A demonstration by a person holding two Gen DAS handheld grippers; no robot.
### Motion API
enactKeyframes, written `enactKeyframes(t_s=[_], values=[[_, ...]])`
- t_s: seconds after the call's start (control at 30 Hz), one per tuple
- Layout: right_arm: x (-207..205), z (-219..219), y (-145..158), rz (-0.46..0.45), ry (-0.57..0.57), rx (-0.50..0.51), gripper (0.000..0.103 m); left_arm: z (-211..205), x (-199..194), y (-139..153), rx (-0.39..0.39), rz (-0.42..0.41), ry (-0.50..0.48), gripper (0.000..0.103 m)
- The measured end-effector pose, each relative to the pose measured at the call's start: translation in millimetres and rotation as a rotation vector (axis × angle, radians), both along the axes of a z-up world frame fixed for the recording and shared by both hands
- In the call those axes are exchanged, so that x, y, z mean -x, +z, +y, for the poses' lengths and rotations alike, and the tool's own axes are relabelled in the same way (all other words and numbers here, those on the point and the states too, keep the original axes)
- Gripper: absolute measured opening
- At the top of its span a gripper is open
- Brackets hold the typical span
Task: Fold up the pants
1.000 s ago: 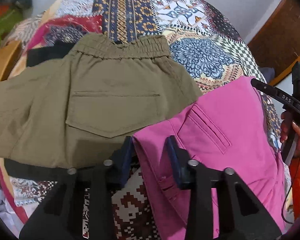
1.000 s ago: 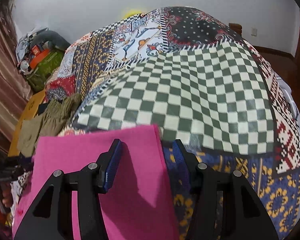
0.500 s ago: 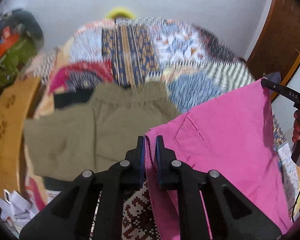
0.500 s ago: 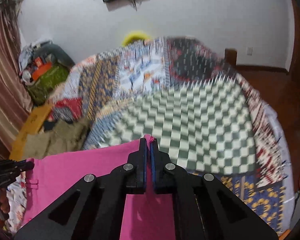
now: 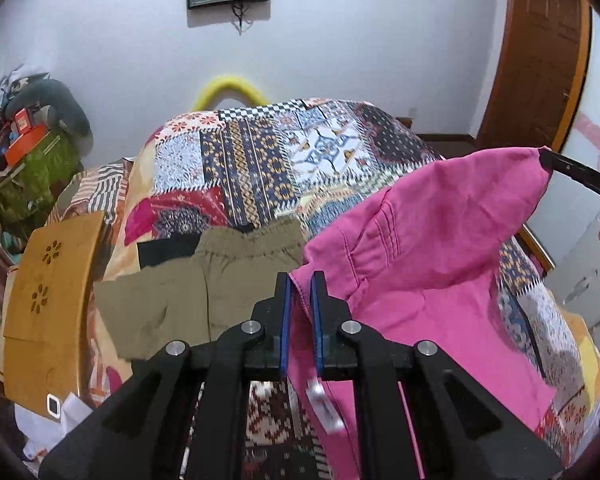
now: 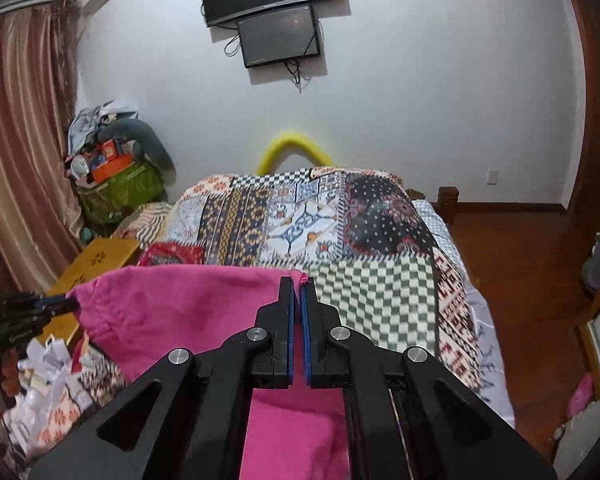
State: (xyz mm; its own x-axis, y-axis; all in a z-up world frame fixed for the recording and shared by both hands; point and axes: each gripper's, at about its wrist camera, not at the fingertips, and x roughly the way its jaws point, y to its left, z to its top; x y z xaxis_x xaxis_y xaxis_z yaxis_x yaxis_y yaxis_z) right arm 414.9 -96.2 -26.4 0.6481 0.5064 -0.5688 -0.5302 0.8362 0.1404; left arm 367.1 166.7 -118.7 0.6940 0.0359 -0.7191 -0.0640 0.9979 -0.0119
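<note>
Ahead and left of the left gripper (image 5: 299, 280) olive shorts (image 5: 204, 280) lie flat on the quilt (image 5: 260, 160), a wooden board (image 5: 48, 300) farther left. Both grippers are clenched on the pink pants (image 5: 428, 260): the left pinches one corner, the right gripper (image 6: 297, 286) the other. The top edge stretches taut between them, the cloth hanging below over the quilt.

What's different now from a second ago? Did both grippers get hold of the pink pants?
Yes. Both were open around the fabric a second ago. Now the left gripper and the right gripper are each shut on a corner of the pink pants, and have lifted that edge off the patchwork bedspread, so it hangs stretched between them. The olive pants lie where they were.
</note>
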Motion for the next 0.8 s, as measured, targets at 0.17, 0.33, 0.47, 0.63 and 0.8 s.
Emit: enactKeyframes(t_s=[0.17, 0.33, 0.47, 0.63, 0.8], values=[[35.7, -15.7, -11.8, 0.027, 0.008, 0.019, 0.003, -7.8, 33.1, -12.3, 0.027, 0.027, -0.034, 0.009], [74.4, -32.9, -30.0, 0.059, 0.006, 0.039, 0.003, -17.0, 66.9, -29.2, 0.025, 0.053, -0.048, 0.008], [100.2, -40.7, -47.2, 0.095, 0.01, 0.06, 0.003, -24.4, 94.3, -45.8, 0.031, 0.083, -0.066, 0.007], [128.1, -49.5, -77.7, 0.15, 0.013, 0.102, 0.003, -35.5, 119.8, -74.5, 0.051, 0.147, -0.085, 0.006], [145.8, -58.1, -108.8, 0.209, -0.004, 0.129, 0.003, -39.9, 140.5, -101.8, 0.031, 0.21, -0.074, 0.006]])
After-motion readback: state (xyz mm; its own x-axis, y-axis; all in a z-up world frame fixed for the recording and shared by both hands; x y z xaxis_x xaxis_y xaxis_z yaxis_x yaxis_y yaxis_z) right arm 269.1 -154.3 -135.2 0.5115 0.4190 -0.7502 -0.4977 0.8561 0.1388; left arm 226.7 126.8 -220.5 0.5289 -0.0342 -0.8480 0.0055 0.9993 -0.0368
